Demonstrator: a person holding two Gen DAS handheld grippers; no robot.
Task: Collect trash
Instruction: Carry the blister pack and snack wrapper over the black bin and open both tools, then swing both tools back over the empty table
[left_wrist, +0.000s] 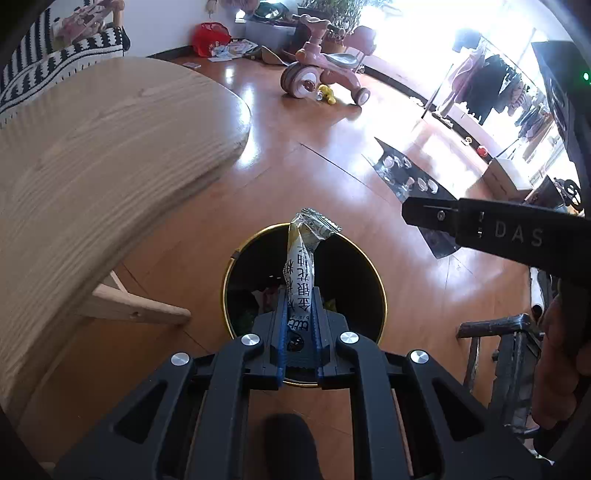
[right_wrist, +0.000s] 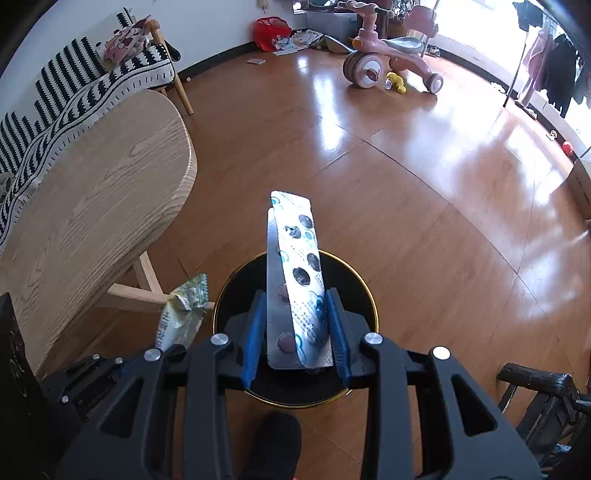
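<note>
Left tool (left_wrist: 300, 325) is pinching a white snack wrapper (left_wrist: 301, 266) between its 2 blue pads, nearly closed, directly over the black gold-rimmed bin (left_wrist: 373, 273) on the floor below it. Right tool (right_wrist: 295, 325) is gripping a blister pack (right_wrist: 295, 280) sticking out ahead, jaws partly closed, above the same bin (right_wrist: 364, 295). Left of both tools, a wooden worktop (right_wrist: 92, 206) is standing.

Both wrist views look steeply down — sharing the bin (left_wrist: 236, 280) (right_wrist: 354, 284).
</note>
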